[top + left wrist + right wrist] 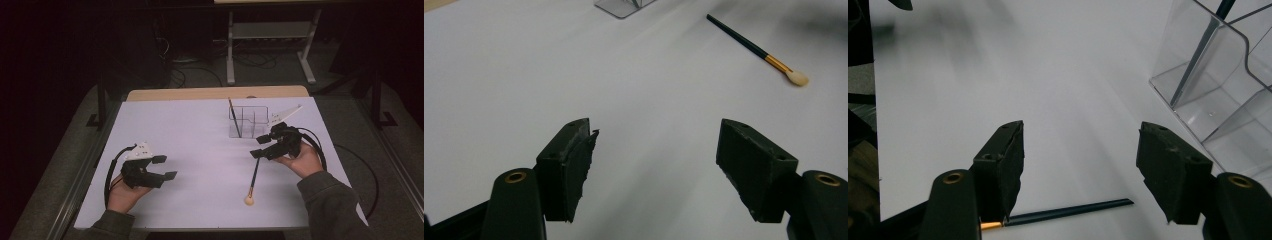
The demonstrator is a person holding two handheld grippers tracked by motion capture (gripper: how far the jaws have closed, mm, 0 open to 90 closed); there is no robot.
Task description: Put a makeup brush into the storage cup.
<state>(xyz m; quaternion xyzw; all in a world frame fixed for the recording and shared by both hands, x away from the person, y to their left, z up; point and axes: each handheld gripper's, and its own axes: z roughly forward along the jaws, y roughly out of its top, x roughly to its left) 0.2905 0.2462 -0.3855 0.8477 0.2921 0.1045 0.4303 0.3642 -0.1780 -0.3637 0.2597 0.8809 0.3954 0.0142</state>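
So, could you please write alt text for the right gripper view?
The right gripper hangs with its jaws open over a white table, a dark-handled brush lying flat just beneath them. A clear plastic holder stands to the right.

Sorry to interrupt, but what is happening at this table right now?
A person is sorting makeup brushes into a clear organizer. One brush already stands in it. The right gripper, jaws open, hovers over a second brush lying on the white table. The left gripper rests open, holding nothing.
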